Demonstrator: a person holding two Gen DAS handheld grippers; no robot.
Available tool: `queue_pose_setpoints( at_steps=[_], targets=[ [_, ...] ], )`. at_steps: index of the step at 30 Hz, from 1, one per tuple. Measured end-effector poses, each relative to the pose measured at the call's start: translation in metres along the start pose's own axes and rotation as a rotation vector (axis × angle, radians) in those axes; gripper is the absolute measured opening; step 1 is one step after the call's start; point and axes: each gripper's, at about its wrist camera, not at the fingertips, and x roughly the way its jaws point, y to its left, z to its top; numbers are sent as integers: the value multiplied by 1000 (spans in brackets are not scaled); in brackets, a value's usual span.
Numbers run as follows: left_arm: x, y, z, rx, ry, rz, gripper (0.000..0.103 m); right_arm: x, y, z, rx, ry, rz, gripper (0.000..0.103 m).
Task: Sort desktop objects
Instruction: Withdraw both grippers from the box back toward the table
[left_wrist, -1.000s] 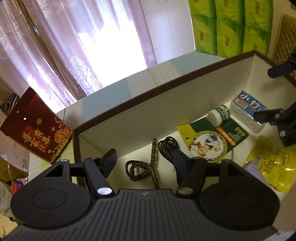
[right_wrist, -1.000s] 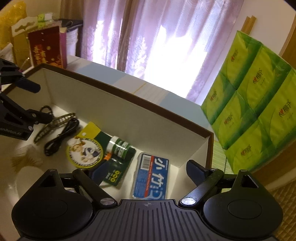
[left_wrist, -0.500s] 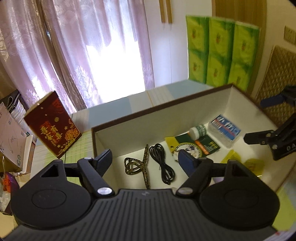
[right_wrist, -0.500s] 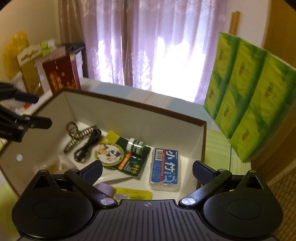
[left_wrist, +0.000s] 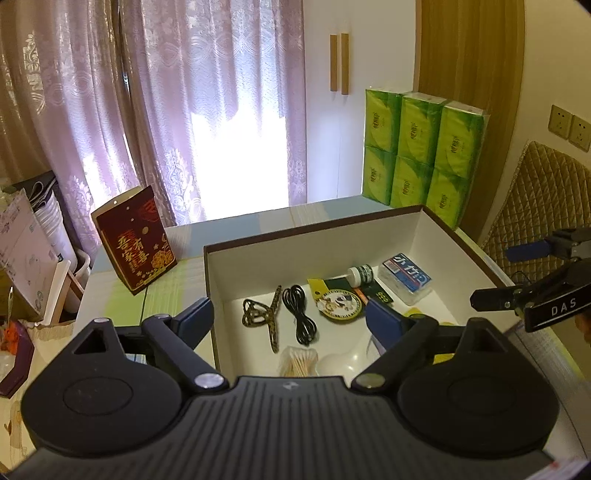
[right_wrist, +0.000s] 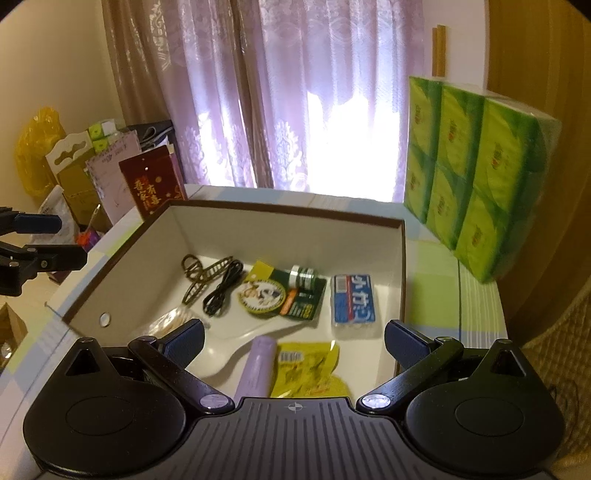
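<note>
A white-lined, brown-edged box (left_wrist: 314, 229) (right_wrist: 280, 213) on the table holds several sorted items. Among them are a leopard-print hair clip (left_wrist: 264, 315) (right_wrist: 199, 275), a black cable (left_wrist: 300, 314) (right_wrist: 223, 288), a green card with a small bottle (left_wrist: 341, 301) (right_wrist: 284, 291), a blue tissue pack (left_wrist: 406, 277) (right_wrist: 352, 299), cotton swabs (left_wrist: 298, 360), a white scoop (right_wrist: 236, 347), a purple tube (right_wrist: 256, 365) and a yellow packet (right_wrist: 306, 363). My left gripper (left_wrist: 290, 319) hovers open above the box's near left corner, holding nothing. Open and empty too, my right gripper (right_wrist: 293, 336) hangs over the near right side.
A red gift box (left_wrist: 135, 242) (right_wrist: 155, 186) stands upright left of the box. Stacked green tissue packs (left_wrist: 421, 151) (right_wrist: 476, 177) rise behind its right side. Curtains hang behind the table. Cartons and bags crowd the far left (right_wrist: 74, 170). A quilted chair back (left_wrist: 535, 199) is at the right.
Both grippers have lifted up and back from inside the box, so the whole box and room now show. Both stay open and empty. The items in the box have not moved.
</note>
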Motion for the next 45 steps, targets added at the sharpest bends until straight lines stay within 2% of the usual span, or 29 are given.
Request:
queue_pose_setpoints(
  at_steps=[3, 14, 28, 34, 38, 45],
  targets=[
    [-11, -7, -5, 10, 1, 12, 93, -11, 4, -6, 4, -7, -6, 101],
    [-45, -29, -21, 15, 0, 14, 95, -43, 18, -24, 18, -26, -19, 101],
    [-75, -25, -52, -31, -14, 21, 95, -59, 33, -50, 38, -19, -15, 101],
    [-80, -14, -77, -89, 13, 20, 95, -61, 39, -68, 62, -19, -22, 101],
    [-80, -15, -94, -84, 35, 26, 95, -61, 44, -82, 91, -10, -20, 101],
    [-66, -14, -125, -97, 112, 18, 94, -48, 50, -116, 76, 84, -19, 101]
  ],
)
